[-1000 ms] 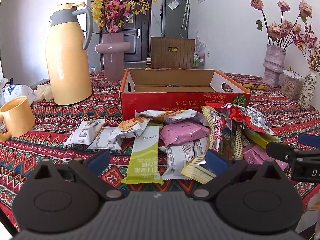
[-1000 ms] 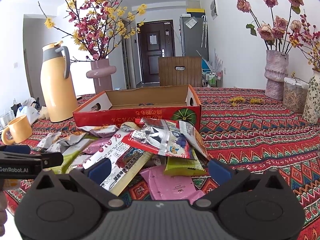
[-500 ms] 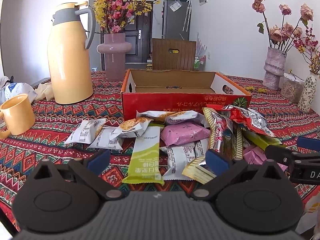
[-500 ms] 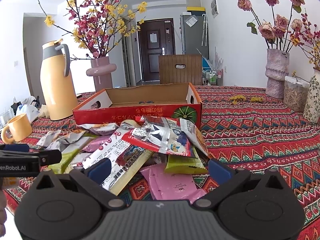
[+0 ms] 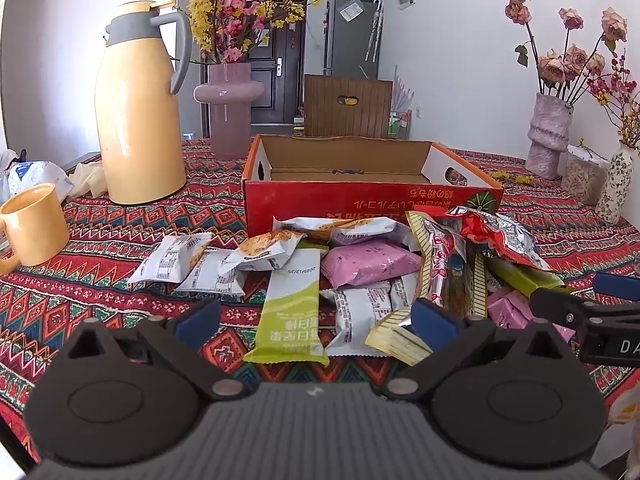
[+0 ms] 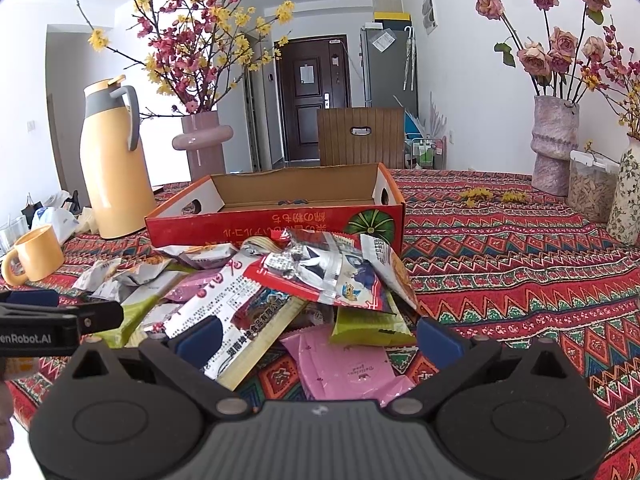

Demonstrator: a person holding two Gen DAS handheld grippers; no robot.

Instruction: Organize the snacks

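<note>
Little has changed: I have only eased my left gripper (image 5: 316, 322) slightly nearer the cardboard box (image 5: 372, 204). Both it and my right gripper (image 6: 318, 340) stay wide open, holding nothing. The snacks (image 5: 360, 268) still lie heaped just before the box, unsorted.

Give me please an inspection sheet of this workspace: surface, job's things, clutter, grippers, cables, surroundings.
Surface: table under a patterned red cloth.
Job's things: snack packets heaped before the open red cardboard box; no packet visible inside the box.
Clutter: yellow thermos, yellow mug, purple vase, vases of dried roses.
Grippers: left gripper open, holding nothing; right gripper open, holding nothing.
Cables: nothing seen.
Surroundings: wooden chair back, dark door, white walls.
</note>
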